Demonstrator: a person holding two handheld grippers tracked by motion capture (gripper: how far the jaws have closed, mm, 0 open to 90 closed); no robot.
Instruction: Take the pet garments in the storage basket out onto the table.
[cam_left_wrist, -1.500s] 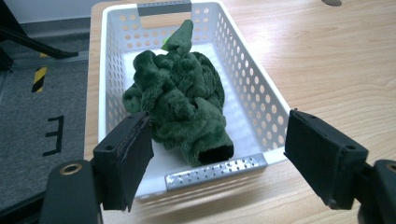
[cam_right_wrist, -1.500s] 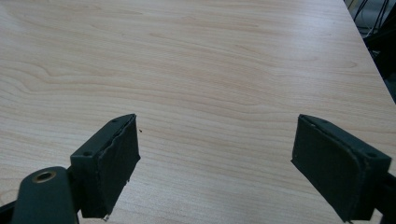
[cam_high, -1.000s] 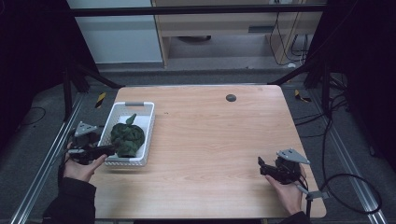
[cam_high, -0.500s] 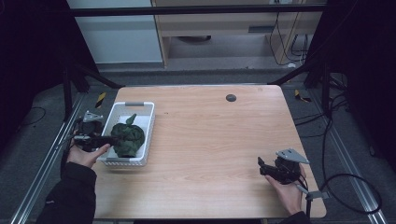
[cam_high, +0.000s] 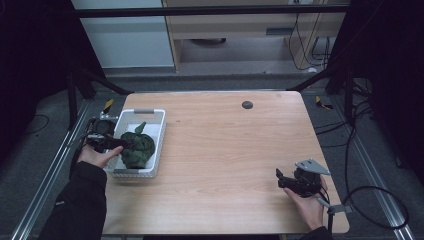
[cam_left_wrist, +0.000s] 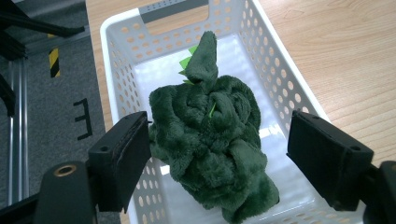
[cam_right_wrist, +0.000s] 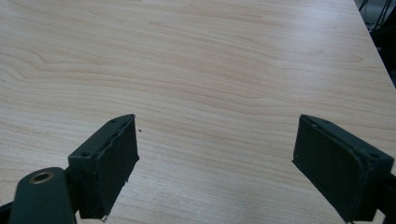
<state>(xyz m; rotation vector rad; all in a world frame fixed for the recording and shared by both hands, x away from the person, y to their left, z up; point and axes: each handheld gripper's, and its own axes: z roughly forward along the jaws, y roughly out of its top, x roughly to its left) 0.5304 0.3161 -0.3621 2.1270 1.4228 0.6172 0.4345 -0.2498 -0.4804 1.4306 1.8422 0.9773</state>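
A dark green plush toy (cam_high: 137, 148) (cam_left_wrist: 212, 140) lies crumpled in a white perforated basket (cam_high: 154, 126) (cam_left_wrist: 116, 60) at the table's left edge. My left gripper (cam_high: 119, 143) (cam_left_wrist: 219, 156) hovers over the basket's left rim, open, its jaws standing either side of the plush without touching it. My right gripper (cam_high: 280, 179) (cam_right_wrist: 217, 158) rests low over the bare wood near the table's front right corner, open with nothing between its jaws.
A wooden table (cam_high: 225, 145) carries a small round dark hole (cam_high: 247, 104) at the back centre. Metal rails and grey floor run along the left side (cam_high: 55, 165). A cable (cam_high: 370, 200) trails from the right gripper off the table's right edge.
My left gripper has moved forward and to the right, from outside the basket's near left corner to over its rim beside the plush. The right gripper stayed put.
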